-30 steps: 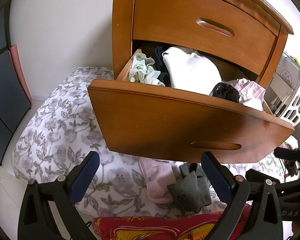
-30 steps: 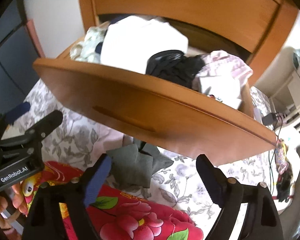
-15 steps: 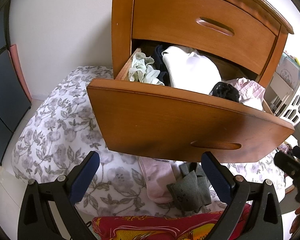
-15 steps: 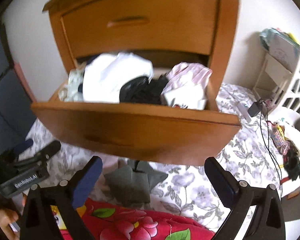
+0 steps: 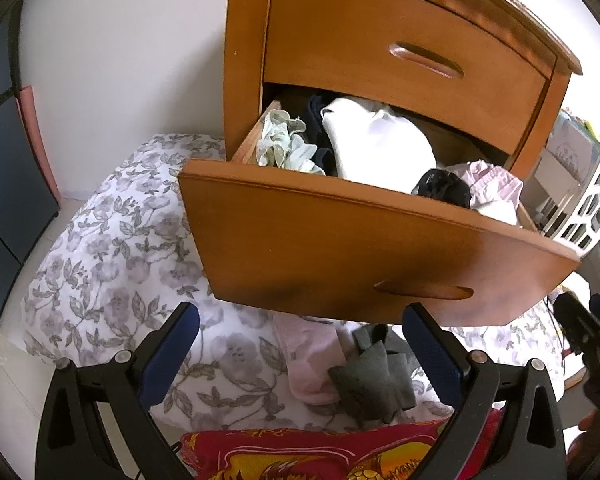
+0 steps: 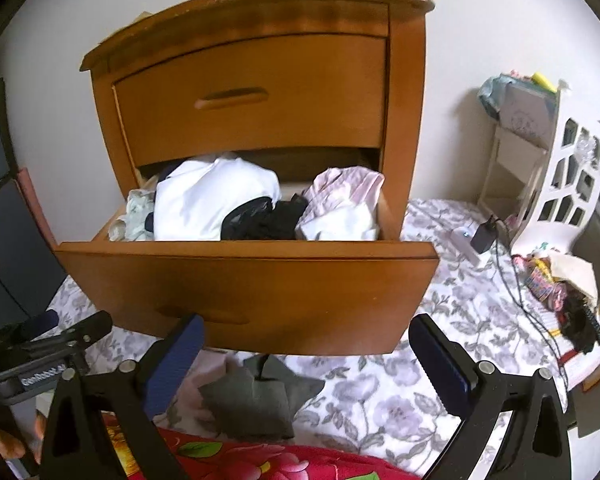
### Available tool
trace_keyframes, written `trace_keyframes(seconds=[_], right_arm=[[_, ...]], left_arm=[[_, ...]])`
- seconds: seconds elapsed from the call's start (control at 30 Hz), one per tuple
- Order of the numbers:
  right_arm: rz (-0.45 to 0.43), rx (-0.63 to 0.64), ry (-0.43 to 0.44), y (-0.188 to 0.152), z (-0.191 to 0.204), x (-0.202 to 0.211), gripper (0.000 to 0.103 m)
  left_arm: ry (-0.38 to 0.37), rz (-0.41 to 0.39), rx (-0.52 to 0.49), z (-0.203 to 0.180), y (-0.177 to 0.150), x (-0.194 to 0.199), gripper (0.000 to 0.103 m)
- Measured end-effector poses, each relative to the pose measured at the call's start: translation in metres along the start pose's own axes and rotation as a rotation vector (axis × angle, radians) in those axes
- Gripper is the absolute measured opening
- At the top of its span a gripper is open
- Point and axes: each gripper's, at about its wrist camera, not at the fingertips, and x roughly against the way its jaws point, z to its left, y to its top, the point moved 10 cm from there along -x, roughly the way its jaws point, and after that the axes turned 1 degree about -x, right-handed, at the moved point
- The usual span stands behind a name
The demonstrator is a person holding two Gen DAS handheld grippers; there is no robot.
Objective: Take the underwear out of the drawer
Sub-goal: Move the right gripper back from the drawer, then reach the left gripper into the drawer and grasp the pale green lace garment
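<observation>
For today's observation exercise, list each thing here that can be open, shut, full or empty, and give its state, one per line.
Lower wooden drawer: pulled open, full of clothes.
Upper wooden drawer: shut.
Left gripper: open, empty.
Right gripper: open, empty.
Black lace underwear: in the lower drawer, not yet taken out.
</observation>
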Motion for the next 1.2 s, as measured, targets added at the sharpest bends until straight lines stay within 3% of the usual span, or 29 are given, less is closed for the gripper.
trace_keyframes(seconds=[0.2, 0.4, 0.7, 0.93, 1.07, 1.2], right_arm=[[-0.001, 0.001, 0.007, -0.002, 0.001, -0.004, 0.103], [-0.011, -0.008, 0.002, -0.002, -0.001, -0.002, 0.103], [-0.065, -0.033, -0.030, 0.009, -0.012, 0.006, 0.103], [-0.076, -0.039, -0.029, 0.011, -0.015, 0.005, 0.103], [-0.065, -0.049, -0.021, 0.007, -0.017, 0.001, 0.103], [-0.066, -0.062, -0.012, 0.006, -0.019, 0.000, 0.103]], left_arm=[[-0.026, -0.024, 0.000, -0.003, 0.013, 0.013, 0.101], [-0.026, -0.064, -0.003, 0.000, 0.047, 0.030, 0.101], [-0.053, -0.028, -0.028, -0.004, 0.097, 0.028, 0.101], [-0.087, 0.140, 0.000, -0.013, 0.116, -0.008, 0.101], [-0.141, 0.225, 0.074, -0.016, 0.125, -0.033, 0.100], [-0.099, 0.261, 0.095, -0.011, 0.131, -0.054, 0.092]])
